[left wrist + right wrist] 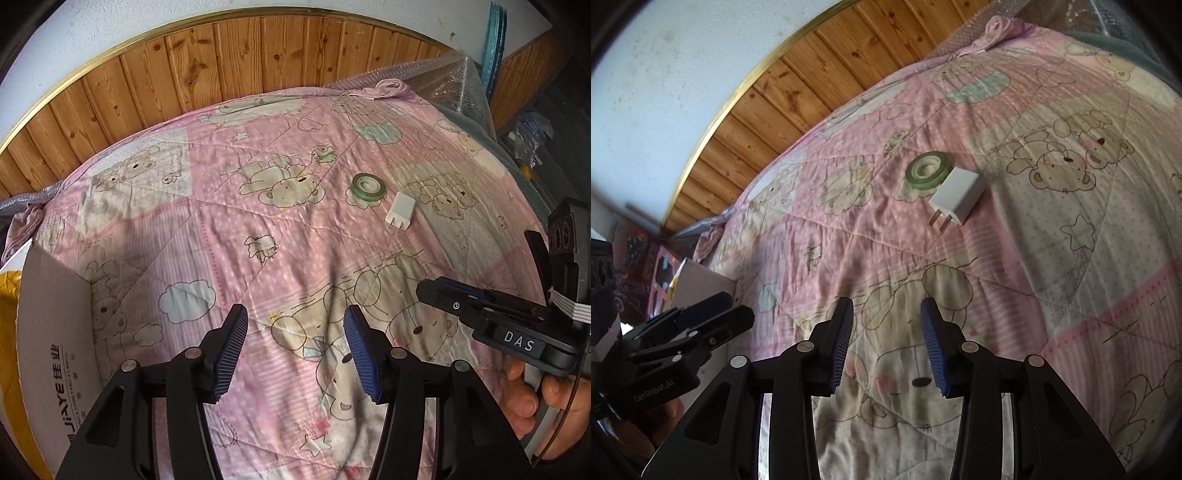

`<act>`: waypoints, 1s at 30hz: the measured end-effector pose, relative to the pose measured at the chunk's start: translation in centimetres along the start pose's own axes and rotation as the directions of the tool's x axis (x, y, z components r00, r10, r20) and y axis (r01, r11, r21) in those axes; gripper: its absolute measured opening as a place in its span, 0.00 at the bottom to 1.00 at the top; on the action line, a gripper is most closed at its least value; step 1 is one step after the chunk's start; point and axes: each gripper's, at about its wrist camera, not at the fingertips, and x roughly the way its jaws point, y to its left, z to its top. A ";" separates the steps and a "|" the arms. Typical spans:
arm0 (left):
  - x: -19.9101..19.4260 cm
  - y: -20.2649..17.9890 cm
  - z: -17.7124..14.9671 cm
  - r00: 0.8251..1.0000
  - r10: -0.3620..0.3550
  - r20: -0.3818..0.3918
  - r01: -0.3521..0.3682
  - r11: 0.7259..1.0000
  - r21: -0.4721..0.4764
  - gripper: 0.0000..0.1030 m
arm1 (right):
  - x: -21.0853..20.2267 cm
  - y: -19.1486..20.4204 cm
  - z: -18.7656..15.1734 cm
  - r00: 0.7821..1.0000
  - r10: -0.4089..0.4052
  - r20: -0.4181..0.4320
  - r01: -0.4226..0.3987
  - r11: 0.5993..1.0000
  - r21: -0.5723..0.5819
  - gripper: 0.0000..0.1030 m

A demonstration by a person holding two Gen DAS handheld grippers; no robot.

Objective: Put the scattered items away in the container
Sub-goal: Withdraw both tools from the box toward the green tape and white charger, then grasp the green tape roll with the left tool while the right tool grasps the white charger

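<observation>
Plug (956, 199): we judged it light, rigid, slick; take it across its flat sides.
Tape (928, 170): light, stiff ring, touching the plug.
Box (55, 332): cardboard, well apart.
Left hand-held gripper (293, 349): wide, empty.
Right hand-held gripper (886, 343): wide, empty.

Bed surface covered by a pink quilted bedspread (280, 236) printed with teddy bears, clouds and stars, its corners knotted at the far edge. Two items lie directly on it, well toward the far side: a green tape roll (366, 185), lying flat, and a white plug-in charger (400, 211) just beside it, prongs pointing toward the near edge. A cardboard box (55, 332) stands at the left edge.
</observation>
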 end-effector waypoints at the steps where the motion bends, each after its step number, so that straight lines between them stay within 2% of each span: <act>1: 0.6 0.0 0.6 1.000 -0.006 -0.002 0.006 1.000 0.002 0.55 | 0.2 -0.2 0.5 1.000 -0.012 0.010 0.012 1.000 0.010 0.41; 7: 4.6 -0.8 5.1 0.997 -0.073 0.005 0.073 0.997 0.017 0.55 | 2.3 -1.7 3.4 0.993 -0.103 0.055 0.098 0.992 0.073 0.45; 11: 7.8 -2.5 8.6 0.993 -0.118 0.004 0.118 0.991 0.057 0.55 | 4.1 -2.4 4.7 0.981 -0.184 0.064 0.178 0.980 0.095 0.45; 13: 9.6 -3.6 10.1 0.983 -0.181 -0.014 0.182 0.980 0.079 0.57 | 4.8 -2.8 5.2 0.970 -0.230 0.076 0.222 0.970 0.100 0.45; 17: 13.5 -5.2 11.9 0.969 -0.240 -0.065 0.246 0.964 0.100 0.57 | 6.2 -2.9 6.1 0.964 -0.247 0.101 0.242 0.968 0.066 0.50; 21: 16.6 -6.4 12.6 0.962 -0.256 -0.091 0.266 0.956 0.123 0.58 | 7.2 -2.0 6.6 0.947 -0.295 0.128 0.300 0.954 -0.014 0.50; 24: 17.5 -6.8 12.9 0.963 -0.259 -0.075 0.267 0.953 0.142 0.60 | 7.2 -2.3 6.7 0.946 -0.293 0.136 0.298 0.954 -0.017 0.48; 28: 17.7 -7.6 12.7 0.971 -0.232 -0.049 0.237 0.947 0.215 0.60 | 6.5 -3.4 6.6 0.962 -0.240 0.131 0.238 0.971 0.031 0.47; 29: 17.6 -7.6 12.6 0.972 -0.232 -0.046 0.236 0.945 0.227 0.59 | 6.3 -3.7 6.4 0.966 -0.226 0.128 0.223 0.974 0.042 0.39; 30: 17.4 -7.6 12.5 0.969 -0.241 -0.048 0.245 0.942 0.230 0.54 | 6.1 -3.8 6.2 0.966 -0.226 0.127 0.222 0.974 0.046 0.33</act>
